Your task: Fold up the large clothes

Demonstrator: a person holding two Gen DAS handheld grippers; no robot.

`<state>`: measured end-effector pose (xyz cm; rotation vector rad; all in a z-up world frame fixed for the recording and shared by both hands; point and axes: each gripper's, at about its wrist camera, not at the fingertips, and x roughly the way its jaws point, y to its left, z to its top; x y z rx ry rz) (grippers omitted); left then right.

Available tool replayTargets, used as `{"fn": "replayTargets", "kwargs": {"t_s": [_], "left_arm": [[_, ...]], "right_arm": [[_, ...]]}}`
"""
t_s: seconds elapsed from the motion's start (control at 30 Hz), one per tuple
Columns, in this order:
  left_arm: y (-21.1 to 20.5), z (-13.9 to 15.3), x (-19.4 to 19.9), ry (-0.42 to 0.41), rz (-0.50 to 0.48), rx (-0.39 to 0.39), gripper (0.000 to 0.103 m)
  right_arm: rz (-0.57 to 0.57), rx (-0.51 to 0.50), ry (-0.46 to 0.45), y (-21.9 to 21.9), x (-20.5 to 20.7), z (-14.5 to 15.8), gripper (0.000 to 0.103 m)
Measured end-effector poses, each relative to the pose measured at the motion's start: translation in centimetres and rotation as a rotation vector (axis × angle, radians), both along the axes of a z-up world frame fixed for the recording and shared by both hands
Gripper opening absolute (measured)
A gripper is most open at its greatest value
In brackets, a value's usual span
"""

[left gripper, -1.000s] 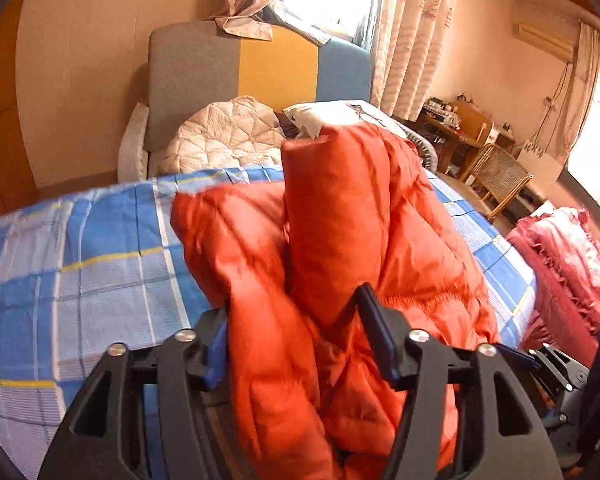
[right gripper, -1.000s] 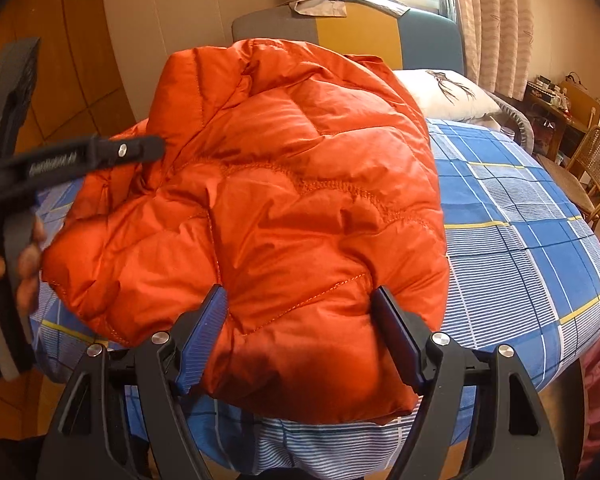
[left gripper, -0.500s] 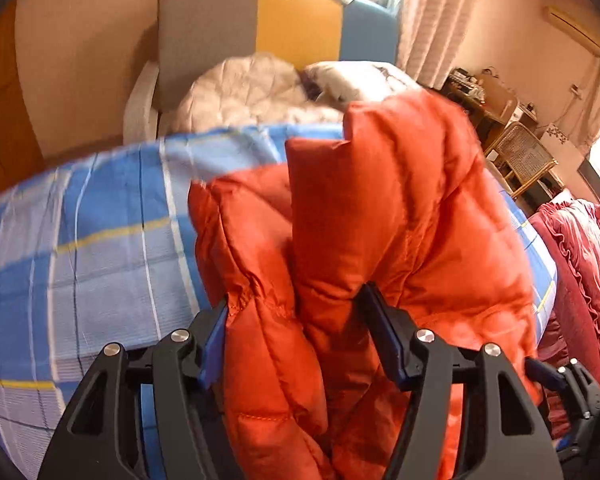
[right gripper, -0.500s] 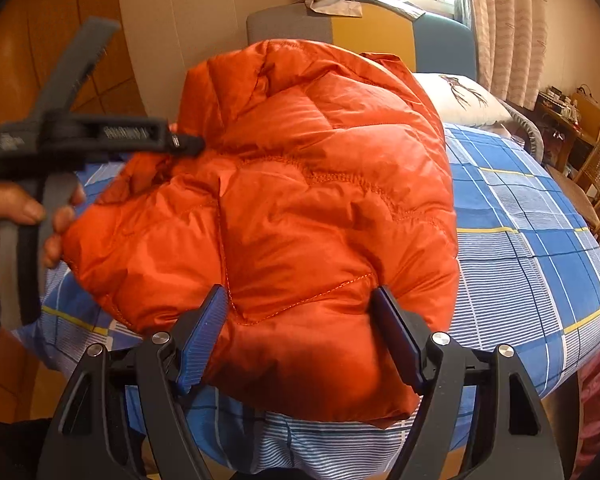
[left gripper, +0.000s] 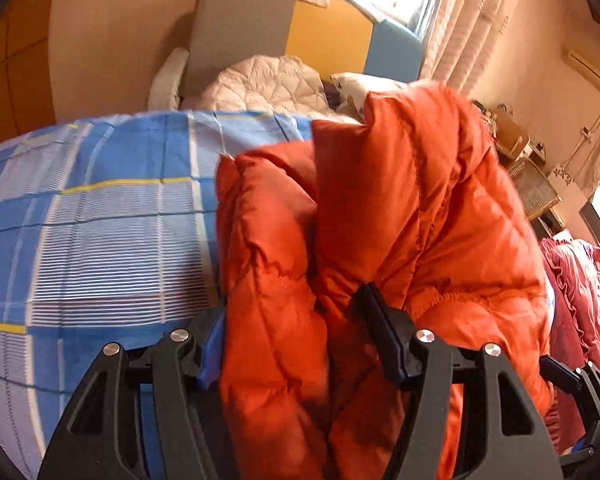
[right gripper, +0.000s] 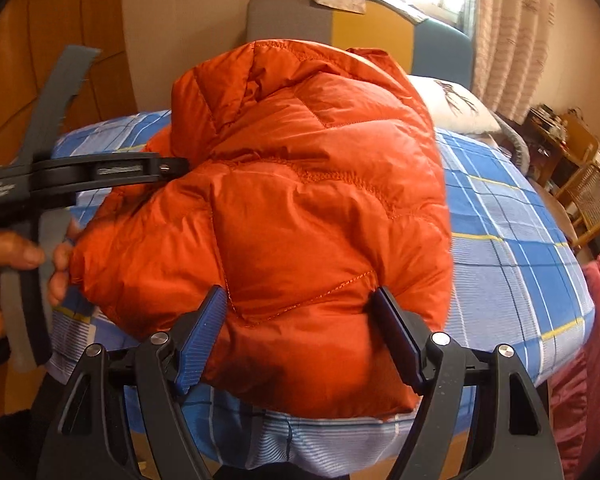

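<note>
Orange puffer jacket (right gripper: pixel 308 208) bulges between both claws on the bed (right gripper: pixel 520 240).

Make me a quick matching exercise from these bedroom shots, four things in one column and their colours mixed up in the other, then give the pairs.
Things:
1. puffer jacket
2. bed sheet
3. quilted blanket
4. ruffled bedding

Colours:
A. cream white
B. dark pink
C. orange
D. blue checked with yellow lines

Pairs: 1-C, 2-D, 3-A, 4-B
</note>
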<state>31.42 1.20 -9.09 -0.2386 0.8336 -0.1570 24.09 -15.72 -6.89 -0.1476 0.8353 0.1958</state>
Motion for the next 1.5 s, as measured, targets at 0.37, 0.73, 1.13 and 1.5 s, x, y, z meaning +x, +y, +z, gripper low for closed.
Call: {"fn": "replayTargets", "kwargs": {"t_s": [0.37, 0.73, 1.13, 1.5], "left_arm": [[0.9, 4.1, -6.0, -0.146, 0.035, 0.034, 0.077], [0.6, 5.0, -12.3, -0.217, 0.044, 0.076, 0.083], [0.7, 2.9, -15.8, -0.182, 0.100, 0.045, 0.088], [-0.2, 3.6, -17.2, -0.219, 0.158, 0.120, 0.101]], "right_arm": [[-0.043, -0.010, -0.054, 0.6, -2.6, 1.3, 0.075], [-0.140, -0.003, -0.094, 0.6, -5.3, 2.4, 0.075], [-0.188, -0.008, -0.119, 0.3, -6.6, 2.8, 0.075], [-0.309, -0.019, -0.185, -0.8, -7.0, 4.1, 0.099]]}}
